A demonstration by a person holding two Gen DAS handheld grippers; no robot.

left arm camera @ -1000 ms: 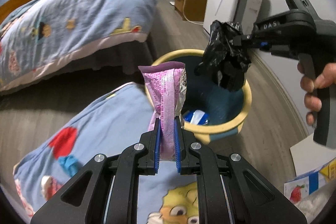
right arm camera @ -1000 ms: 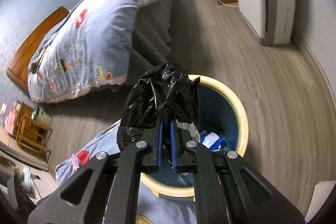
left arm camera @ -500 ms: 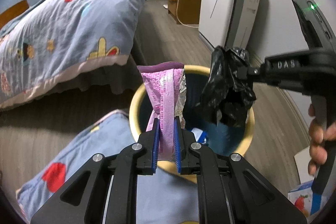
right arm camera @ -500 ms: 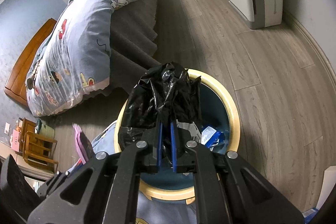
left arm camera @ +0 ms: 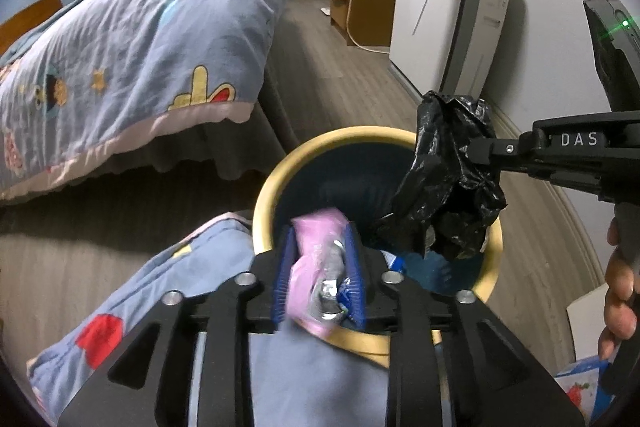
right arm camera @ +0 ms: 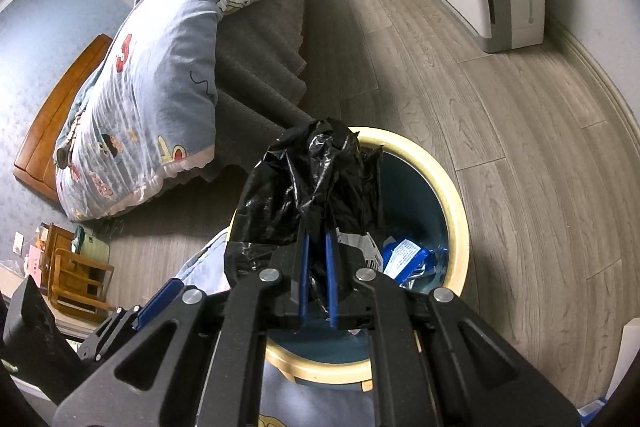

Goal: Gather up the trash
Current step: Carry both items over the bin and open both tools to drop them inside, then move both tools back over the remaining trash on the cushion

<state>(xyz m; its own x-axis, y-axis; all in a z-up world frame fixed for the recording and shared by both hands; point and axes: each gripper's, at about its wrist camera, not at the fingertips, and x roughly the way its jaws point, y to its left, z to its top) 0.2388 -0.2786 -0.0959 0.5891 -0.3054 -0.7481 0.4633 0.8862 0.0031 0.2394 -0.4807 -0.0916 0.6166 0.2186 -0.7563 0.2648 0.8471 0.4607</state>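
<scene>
The pink snack wrapper [left arm camera: 316, 267] is a crumpled pink pouch with a silver foil inside showing at its near end; it is motion-blurred, so any print on it cannot be read. It sits between the blue pads of the left gripper [left arm camera: 319, 275], whose jaws are opening around it; whether the pads still touch it cannot be told. Its long axis runs along the fingers, pointing forward and down over the near rim of the trash bin [left arm camera: 276, 183], a round bin with a cream rim and dark blue inside standing on the wood floor [right arm camera: 500, 115]. The right gripper [right arm camera: 316, 279] has its fingers pressed nearly together, pinching a crumpled black plastic bag [right arm camera: 308, 187], glossy and wrinkled, which hangs over the bin's opening and hides much of the interior. Below it, blue-and-white packaging [right arm camera: 408, 259] lies in the bin; its label is too small to read. A person's hand [left arm camera: 620, 291], cut off at the right edge of the left wrist view, holds the right gripper's handle. A blue patterned quilt [left arm camera: 120, 51] covers the bed beside the bin, and another fold of it lies under the left gripper.
</scene>
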